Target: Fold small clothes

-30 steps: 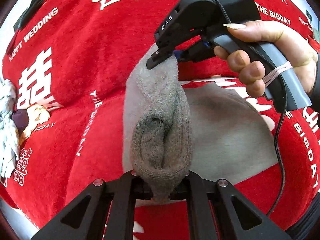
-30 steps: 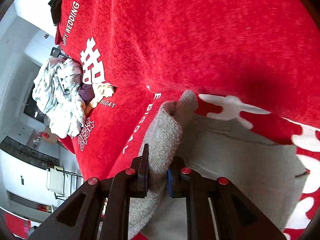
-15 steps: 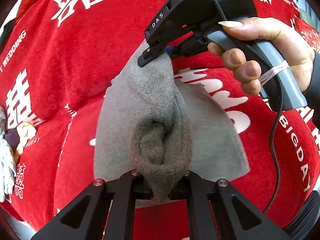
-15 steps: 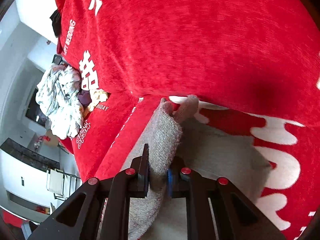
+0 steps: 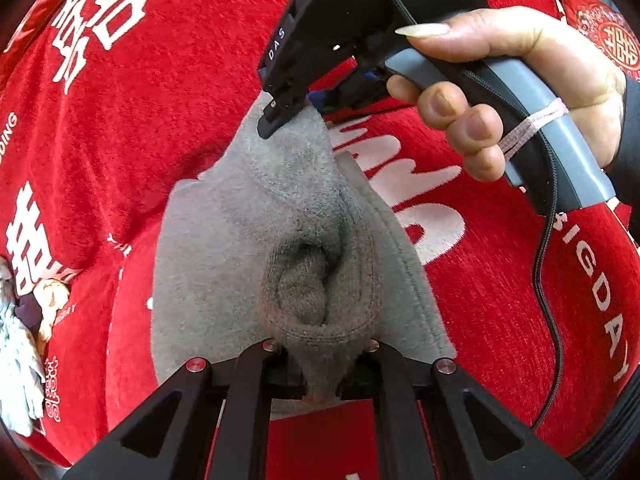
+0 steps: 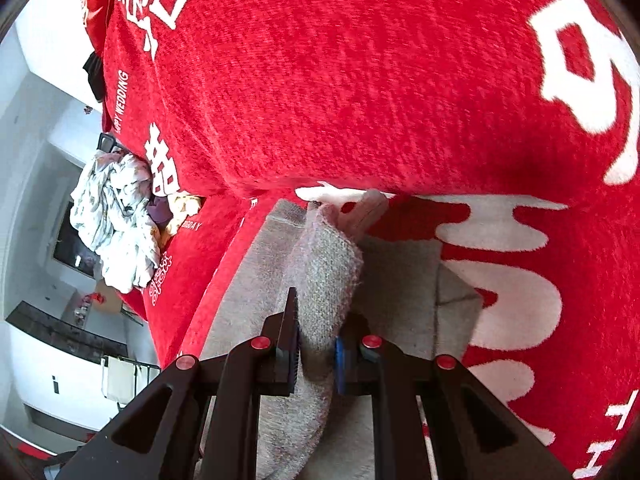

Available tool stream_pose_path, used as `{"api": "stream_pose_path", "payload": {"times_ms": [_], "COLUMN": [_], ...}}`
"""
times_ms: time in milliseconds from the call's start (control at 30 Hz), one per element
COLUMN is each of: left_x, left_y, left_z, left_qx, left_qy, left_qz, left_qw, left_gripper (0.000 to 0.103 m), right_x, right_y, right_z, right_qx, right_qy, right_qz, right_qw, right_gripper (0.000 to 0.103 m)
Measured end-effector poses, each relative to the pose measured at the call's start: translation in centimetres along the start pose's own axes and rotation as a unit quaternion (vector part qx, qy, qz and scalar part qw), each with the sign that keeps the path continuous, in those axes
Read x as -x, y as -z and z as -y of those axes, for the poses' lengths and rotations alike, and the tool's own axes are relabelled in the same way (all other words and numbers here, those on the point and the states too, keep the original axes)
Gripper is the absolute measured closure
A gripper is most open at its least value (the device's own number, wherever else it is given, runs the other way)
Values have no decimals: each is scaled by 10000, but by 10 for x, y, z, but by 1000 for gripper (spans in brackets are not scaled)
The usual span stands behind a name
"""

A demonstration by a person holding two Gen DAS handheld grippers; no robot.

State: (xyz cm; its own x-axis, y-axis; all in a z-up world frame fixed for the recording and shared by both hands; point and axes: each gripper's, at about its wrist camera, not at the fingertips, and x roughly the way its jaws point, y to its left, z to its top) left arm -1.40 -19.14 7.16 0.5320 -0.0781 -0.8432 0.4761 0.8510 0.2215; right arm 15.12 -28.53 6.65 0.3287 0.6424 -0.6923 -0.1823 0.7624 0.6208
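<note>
A small grey knitted garment (image 5: 248,236) lies partly on a red cloth with white lettering (image 5: 120,128). My left gripper (image 5: 320,364) is shut on a bunched edge of it at the bottom of the left wrist view. My right gripper (image 5: 296,120), held by a hand (image 5: 500,80), is shut on the far edge of the same garment. In the right wrist view the right gripper (image 6: 316,344) pinches a raised fold of the grey garment (image 6: 324,272), and the lower layer spreads flat to the right. The stretch of fabric between both grippers is lifted off the cloth.
A pile of pale printed clothes (image 6: 112,216) sits at the left edge of the red cloth, also seen as clothes (image 5: 20,328) in the left wrist view. A black cable (image 5: 548,280) hangs from the right gripper. Beyond the cloth's left edge is a white room with furniture (image 6: 60,340).
Both grippers have carried the lifted grey edge across over the garment's lower layer and slightly down. More of the flat grey layer now shows left of the fold. Both grips are unchanged.
</note>
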Motion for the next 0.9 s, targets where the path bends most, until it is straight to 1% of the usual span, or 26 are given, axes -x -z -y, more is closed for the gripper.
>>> {"api": "stream_pose_path", "payload": {"times_ms": [167, 267, 467, 567, 767, 833, 867, 900], "left_x": [-14, -19, -25, -27, -24, -21, -19, -15], "left_y": [1, 1, 4, 6, 9, 10, 11, 12], "left_z": [4, 7, 5, 2, -5, -8, -11, -15], "left_qx": [103, 86, 153, 208, 357, 444, 502, 592], "left_qy": [146, 143, 269, 380, 560, 683, 775, 926], "left_qz": [-184, -226, -230, -183, -56, -7, 28, 83], "left_qw": [9997, 9996, 9993, 9989, 9978, 9967, 9957, 9939], "left_gripper": [94, 94, 94, 94, 94, 93, 93, 93], "right_x": [-3, -5, -15, -19, -24, -23, -23, -18], "right_y": [5, 8, 15, 18, 20, 20, 19, 19], "right_z": [18, 28, 50, 54, 50, 49, 49, 51], "right_qx": [-168, -279, -512, -555, -509, -556, -649, -839], "right_qy": [40, 78, 163, 211, 438, 610, 711, 850], "right_qz": [-38, -63, -135, -155, -161, -150, -132, -65], "right_qw": [9998, 9996, 9985, 9981, 9976, 9965, 9953, 9928], "right_gripper": [89, 89, 89, 89, 88, 84, 81, 66]}}
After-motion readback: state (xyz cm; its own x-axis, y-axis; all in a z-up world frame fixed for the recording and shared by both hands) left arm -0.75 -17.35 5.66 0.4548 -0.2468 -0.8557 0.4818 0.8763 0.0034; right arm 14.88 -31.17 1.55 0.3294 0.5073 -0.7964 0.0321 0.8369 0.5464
